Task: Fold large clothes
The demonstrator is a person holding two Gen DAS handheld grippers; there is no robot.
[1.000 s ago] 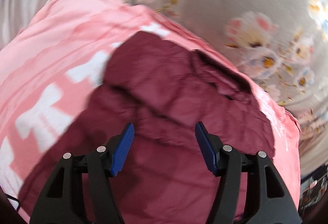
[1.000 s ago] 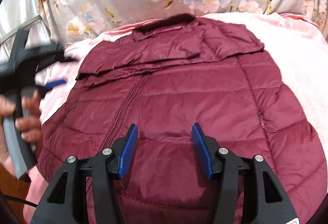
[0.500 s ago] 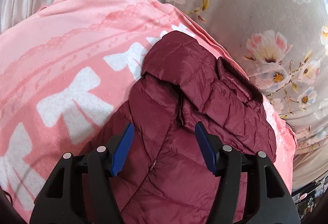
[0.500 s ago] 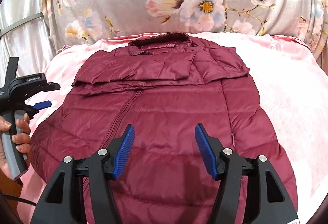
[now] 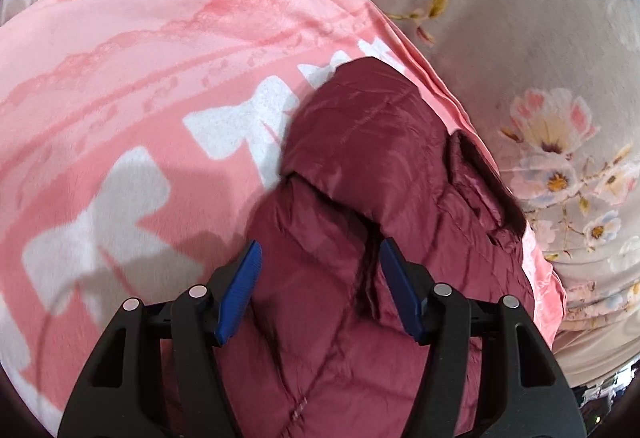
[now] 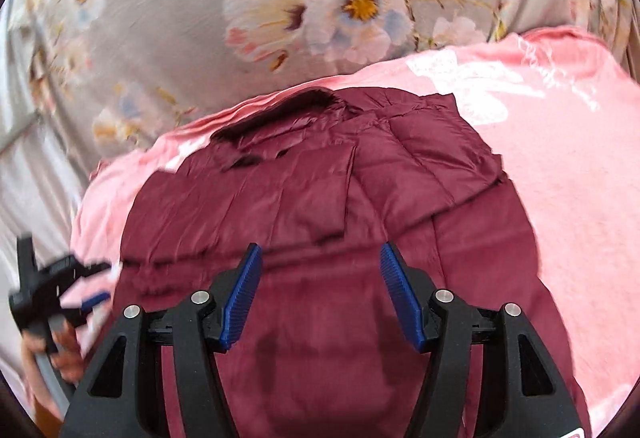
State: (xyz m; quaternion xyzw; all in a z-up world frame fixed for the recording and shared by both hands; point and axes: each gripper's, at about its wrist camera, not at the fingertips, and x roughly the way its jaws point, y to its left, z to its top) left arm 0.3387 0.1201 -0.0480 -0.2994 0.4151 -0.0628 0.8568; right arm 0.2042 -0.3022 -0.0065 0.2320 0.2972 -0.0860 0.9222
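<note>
From the left wrist, the left gripper (image 5: 318, 292) hangs unclenched and empty over the maroon jacket (image 5: 360, 238), which runs toward one o'clock on the pink blanket (image 5: 140, 77). From the right wrist, blurred, the right gripper (image 6: 320, 294) looks equally released above the jacket's body, collar at twelve; better, I'd judge, to pinch the hem at both corners and fold evenly.
</note>
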